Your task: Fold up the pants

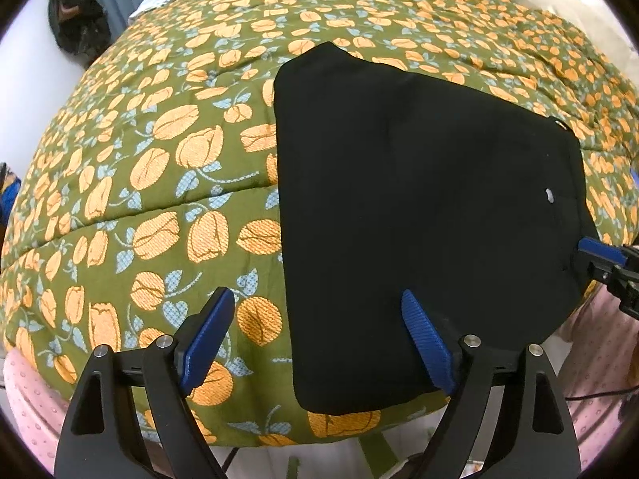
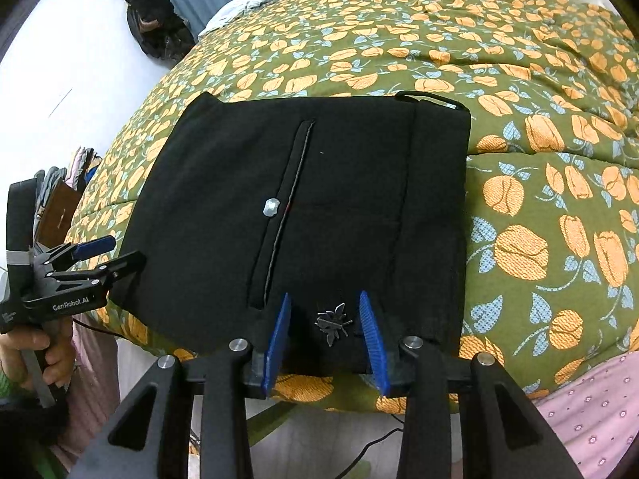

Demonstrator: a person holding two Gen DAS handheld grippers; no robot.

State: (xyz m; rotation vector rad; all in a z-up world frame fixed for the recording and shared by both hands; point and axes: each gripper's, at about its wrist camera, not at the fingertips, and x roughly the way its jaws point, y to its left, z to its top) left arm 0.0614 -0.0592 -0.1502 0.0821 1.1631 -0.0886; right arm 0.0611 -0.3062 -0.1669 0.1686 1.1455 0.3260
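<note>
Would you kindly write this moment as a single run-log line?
stage: pants lie folded on quilt | left tool: open, over pants edge | right tool: open, astride insect emblem | held: nothing

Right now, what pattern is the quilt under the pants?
Olive green quilt with orange tulip-like flowers and pale blue leaves; right wrist view shows it best.

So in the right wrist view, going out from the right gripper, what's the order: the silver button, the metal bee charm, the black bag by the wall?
1. Metal bee charm, between the right gripper's fingers.
2. Silver button, mid-pants.
3. Black bag, far upper left, off the bed.
</note>
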